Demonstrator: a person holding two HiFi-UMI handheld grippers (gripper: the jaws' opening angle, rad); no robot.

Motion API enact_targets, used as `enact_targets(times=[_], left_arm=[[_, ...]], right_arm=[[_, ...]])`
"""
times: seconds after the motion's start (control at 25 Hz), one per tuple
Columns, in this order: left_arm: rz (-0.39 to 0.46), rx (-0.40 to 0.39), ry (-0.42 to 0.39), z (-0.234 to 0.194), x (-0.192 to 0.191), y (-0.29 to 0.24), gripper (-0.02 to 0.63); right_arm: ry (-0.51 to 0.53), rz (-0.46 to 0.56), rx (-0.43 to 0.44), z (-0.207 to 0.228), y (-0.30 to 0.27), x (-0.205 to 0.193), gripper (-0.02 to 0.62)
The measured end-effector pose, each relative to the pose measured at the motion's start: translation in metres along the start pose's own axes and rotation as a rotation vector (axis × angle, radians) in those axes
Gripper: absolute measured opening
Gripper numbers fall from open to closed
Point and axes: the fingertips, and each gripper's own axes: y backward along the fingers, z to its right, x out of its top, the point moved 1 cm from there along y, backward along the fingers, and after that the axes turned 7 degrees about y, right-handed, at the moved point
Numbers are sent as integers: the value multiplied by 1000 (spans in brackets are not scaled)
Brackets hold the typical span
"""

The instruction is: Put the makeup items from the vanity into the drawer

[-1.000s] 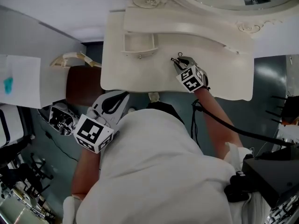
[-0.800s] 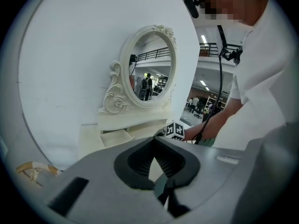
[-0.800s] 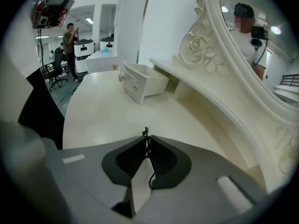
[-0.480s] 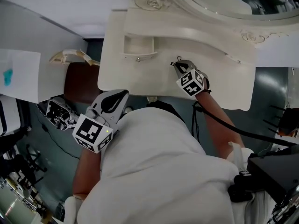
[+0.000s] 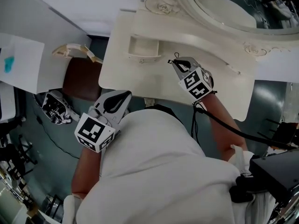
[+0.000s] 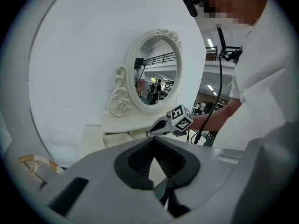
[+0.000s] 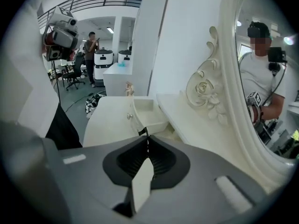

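A white vanity (image 5: 224, 92) carries a small open drawer (image 5: 142, 50) at its back left; the drawer (image 7: 149, 115) looks empty inside. My right gripper (image 5: 175, 62) hovers over the vanity top just right of the drawer, shut on a small thin black item (image 7: 143, 133) that pokes out past its tips. The right gripper (image 7: 145, 141) points at the drawer's open side. My left gripper (image 5: 119, 99) hangs off the vanity's front edge by the person's body, shut with nothing in it. From the left gripper (image 6: 152, 143), the right gripper's marker cube (image 6: 181, 118) shows ahead.
An ornate oval mirror (image 5: 224, 8) rises at the vanity's back against a white wall. A brown stool (image 5: 79, 80) stands left of the vanity, with a cream woven item (image 5: 74, 50) behind it and a black-and-white bundle (image 5: 53, 108) on the floor.
The head view has swung round a little. My right gripper has edged slightly closer to the open drawer, still holding the black item. The left gripper has stayed put.
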Motion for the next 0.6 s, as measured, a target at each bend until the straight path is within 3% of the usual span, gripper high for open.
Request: enact_targets(times=[0.32, 0.6], left_arm=[[36, 74, 46, -10, -3, 17, 2], [56, 148, 90, -23, -7, 33, 2]], right_arm=[[98, 76, 116, 1, -28, 68, 15], [155, 74, 195, 3, -81, 97, 15]])
